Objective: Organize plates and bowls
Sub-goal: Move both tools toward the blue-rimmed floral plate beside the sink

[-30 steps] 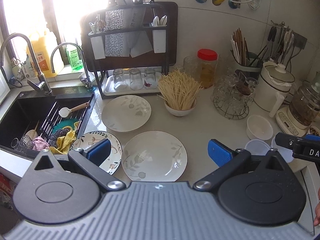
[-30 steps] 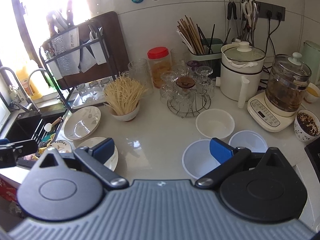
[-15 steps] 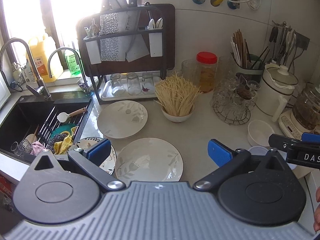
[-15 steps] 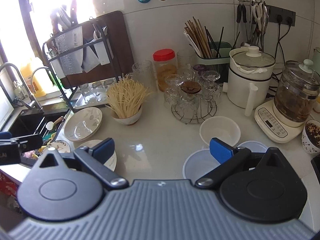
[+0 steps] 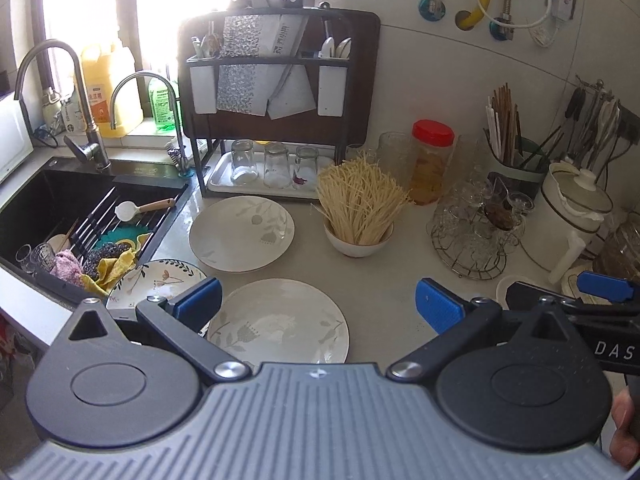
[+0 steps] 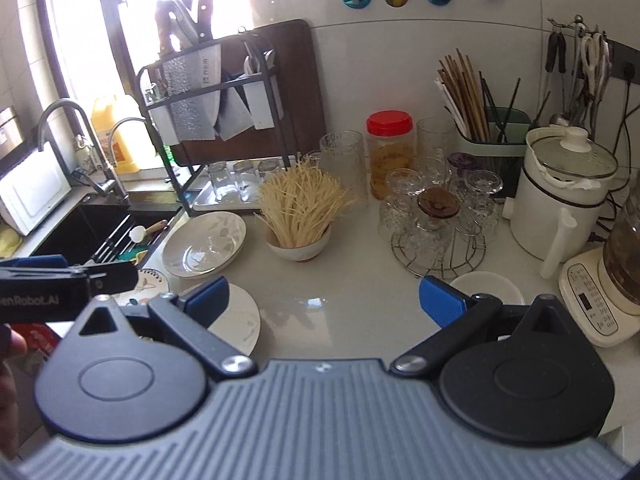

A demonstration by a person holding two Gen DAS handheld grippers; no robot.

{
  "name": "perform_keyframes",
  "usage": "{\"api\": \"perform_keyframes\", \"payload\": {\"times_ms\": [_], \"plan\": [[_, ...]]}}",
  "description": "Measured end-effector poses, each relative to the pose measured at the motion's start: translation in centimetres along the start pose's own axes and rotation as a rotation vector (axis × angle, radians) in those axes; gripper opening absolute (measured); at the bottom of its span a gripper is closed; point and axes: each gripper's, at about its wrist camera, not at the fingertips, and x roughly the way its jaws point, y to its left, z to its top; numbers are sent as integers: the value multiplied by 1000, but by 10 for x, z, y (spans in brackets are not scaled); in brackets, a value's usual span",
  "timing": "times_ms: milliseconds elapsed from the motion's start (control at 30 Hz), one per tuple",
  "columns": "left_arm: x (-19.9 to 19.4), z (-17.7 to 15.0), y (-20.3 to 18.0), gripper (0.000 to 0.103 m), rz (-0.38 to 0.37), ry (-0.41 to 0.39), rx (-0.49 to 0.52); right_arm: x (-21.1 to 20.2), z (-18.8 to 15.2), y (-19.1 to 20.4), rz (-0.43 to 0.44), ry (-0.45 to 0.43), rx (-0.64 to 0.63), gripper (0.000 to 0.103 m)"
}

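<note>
Bright window point(image 5: 132, 8) behind sink point(image 5: 60, 200); white tiled wall point(image 5: 432, 80); pale countertop point(image 5: 384, 276)

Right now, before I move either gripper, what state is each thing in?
left gripper: open, empty
right gripper: open, empty
near plate: flat, empty
far plate: flat, empty
patterned plate: beside sink, partly hidden
noodle bowl: upright, full
red-lidded jar: closed
glasses on tray: upside down
</note>
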Motion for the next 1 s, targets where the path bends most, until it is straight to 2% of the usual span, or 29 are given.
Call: {"api": "perform_keyframes", "payload": {"times_ms": [233, 367, 600, 800, 1000], "plan": [[1, -5, 14, 103, 89, 14, -78, 9, 12, 6, 99, 5, -76, 103], [6, -4, 34, 103, 112, 23, -121, 21, 16, 15, 131, 13, -96, 103], [31, 14, 80, 103, 110, 15, -80, 49, 26, 52, 140, -12, -105, 103], [51, 35, 129, 103, 45, -7, -58, 71, 30, 93, 136, -4, -87, 103], [76, 42, 178, 103, 35, 7, -49, 92, 34, 134, 100, 5, -100, 103]]}}
